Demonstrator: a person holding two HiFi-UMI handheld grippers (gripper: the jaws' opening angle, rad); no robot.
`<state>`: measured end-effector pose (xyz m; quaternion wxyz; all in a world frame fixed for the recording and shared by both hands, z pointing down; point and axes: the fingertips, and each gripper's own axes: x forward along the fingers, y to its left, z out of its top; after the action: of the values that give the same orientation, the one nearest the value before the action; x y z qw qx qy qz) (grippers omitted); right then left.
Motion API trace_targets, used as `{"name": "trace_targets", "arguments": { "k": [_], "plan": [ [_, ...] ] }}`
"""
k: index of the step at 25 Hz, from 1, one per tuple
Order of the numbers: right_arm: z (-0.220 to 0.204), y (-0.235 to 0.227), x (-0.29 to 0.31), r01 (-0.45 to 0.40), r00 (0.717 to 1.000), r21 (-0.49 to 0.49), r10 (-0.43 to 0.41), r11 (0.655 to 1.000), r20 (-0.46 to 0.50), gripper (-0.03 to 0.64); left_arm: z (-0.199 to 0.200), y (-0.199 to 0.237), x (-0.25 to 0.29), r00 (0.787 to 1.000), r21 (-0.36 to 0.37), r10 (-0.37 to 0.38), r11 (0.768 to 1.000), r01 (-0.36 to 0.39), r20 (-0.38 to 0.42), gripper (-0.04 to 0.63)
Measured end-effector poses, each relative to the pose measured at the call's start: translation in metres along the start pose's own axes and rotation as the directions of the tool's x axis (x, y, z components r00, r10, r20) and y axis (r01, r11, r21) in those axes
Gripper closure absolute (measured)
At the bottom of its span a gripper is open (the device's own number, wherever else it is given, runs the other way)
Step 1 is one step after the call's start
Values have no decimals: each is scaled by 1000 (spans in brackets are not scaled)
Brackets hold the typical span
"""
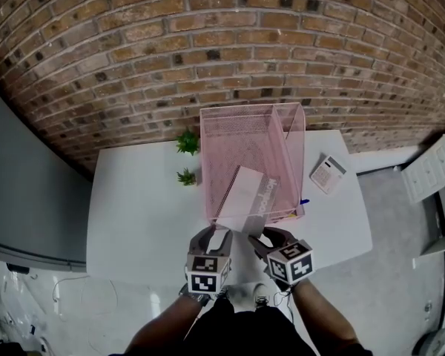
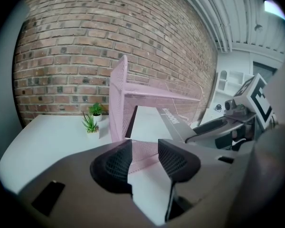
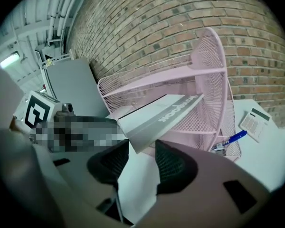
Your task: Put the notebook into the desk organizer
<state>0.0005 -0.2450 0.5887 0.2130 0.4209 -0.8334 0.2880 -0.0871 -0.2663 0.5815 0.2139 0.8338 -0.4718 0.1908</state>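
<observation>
A pink mesh desk organizer (image 1: 282, 136) stands on the white table (image 1: 141, 213). The white and grey notebook (image 1: 246, 191) leans in it, far end inside, near end jutting out over the front rim towards me. My left gripper (image 1: 213, 237) sits just short of that end, open, with only mesh and table showing between its pads (image 2: 143, 160). My right gripper (image 1: 261, 237) is beside it, also open. In the right gripper view the notebook's (image 3: 161, 115) near corner hangs at the mouth of the right gripper (image 3: 141, 158), and no pad presses on it.
A white calculator (image 1: 327, 173) lies right of the organizer, with a blue pen (image 1: 302, 202) at the organizer's front right corner. Two small potted plants (image 1: 188, 141) (image 1: 185, 176) stand on its left. A brick wall rises behind the table.
</observation>
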Motion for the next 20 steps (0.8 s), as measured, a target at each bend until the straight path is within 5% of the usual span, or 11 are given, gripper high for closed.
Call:
{"name": "trace_targets", "arguments": {
  "k": [12, 20],
  "plan": [
    [-3, 7, -10, -26, 999, -16, 26, 1000, 29, 528, -2, -4, -2, 1000, -7, -10, 1000, 10, 5, 423],
    [-10, 7, -22, -85, 995, 83, 80, 993, 55, 589, -9, -9, -8, 999, -50, -29, 998, 30, 16, 423]
  ]
}}
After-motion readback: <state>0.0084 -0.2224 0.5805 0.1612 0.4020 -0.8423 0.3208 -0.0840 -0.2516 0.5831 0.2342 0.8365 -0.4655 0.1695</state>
